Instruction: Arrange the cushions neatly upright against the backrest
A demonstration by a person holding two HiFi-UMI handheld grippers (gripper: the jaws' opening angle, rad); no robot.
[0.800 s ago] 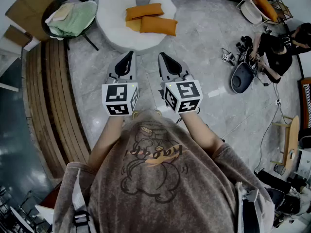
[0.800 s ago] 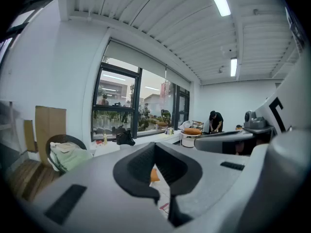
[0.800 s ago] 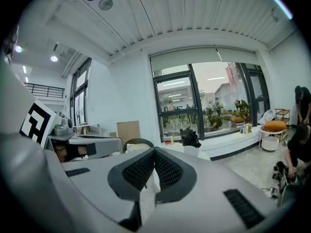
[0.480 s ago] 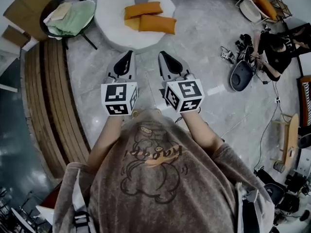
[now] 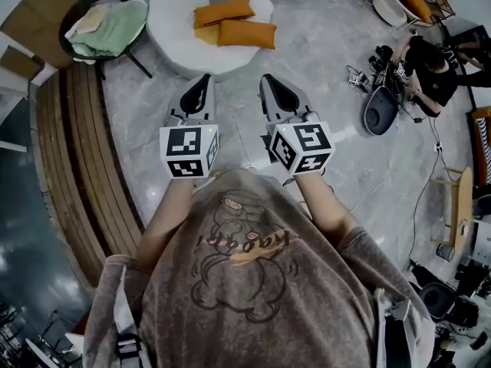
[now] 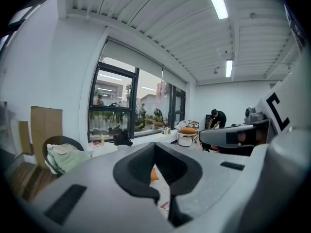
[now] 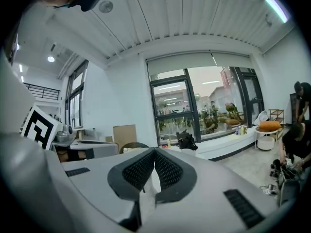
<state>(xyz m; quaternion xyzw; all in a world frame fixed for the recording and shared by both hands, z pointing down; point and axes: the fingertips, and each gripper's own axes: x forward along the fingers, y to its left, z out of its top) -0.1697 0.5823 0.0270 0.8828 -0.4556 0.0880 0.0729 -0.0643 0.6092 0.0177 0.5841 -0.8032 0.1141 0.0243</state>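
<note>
Left gripper [image 5: 203,84]: fingers together, nothing held. Right gripper [image 5: 268,84]: fingers together too, empty. The two sit side by side over grey floor [image 5: 322,52]. Ahead of both fingertips, well apart: orange cushions [image 5: 234,23] lying flat in a loose pile on white round seat [image 5: 173,21]. Farther left of left fingers: dark chair [image 5: 115,25] with green cloth.
</note>
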